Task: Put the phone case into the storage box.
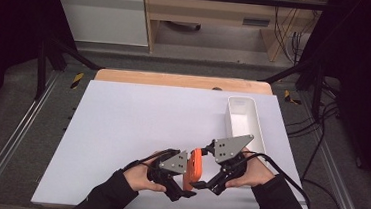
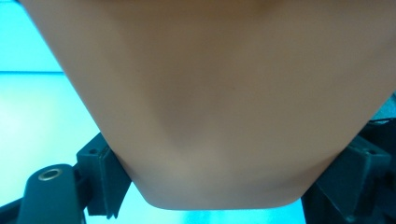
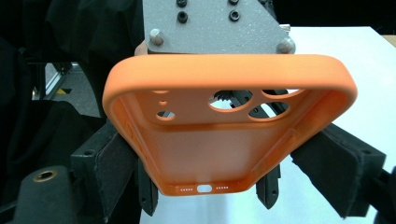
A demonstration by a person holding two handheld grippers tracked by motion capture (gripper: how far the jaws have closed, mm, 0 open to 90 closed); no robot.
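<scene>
A white work board lies on a wooden table, grey carpet on every side, black frame rails along both edges, pale cabinets and a tangle of cables at the back wall. Near the front edge of the board, I hold an orange phone case on its edge between my two grippers, clear of the surface as far as the high view lets me judge. My left gripper grips it from the left, jaws spread wide across the case's back; in the left gripper view the smooth orange-tan back blocks nearly everything, with both black pads pressed to its sides. My right gripper meets it from the right, jaws drawn in and clamped on the two long edges; the right gripper view looks into the open inside of the case, past the camera cut-outs near its far end and the port slot at the near end, to the grey three-cornered plate of the left gripper behind. A white rectangular tray sits at the board's right edge, just beyond my right hand, apart from the case.
</scene>
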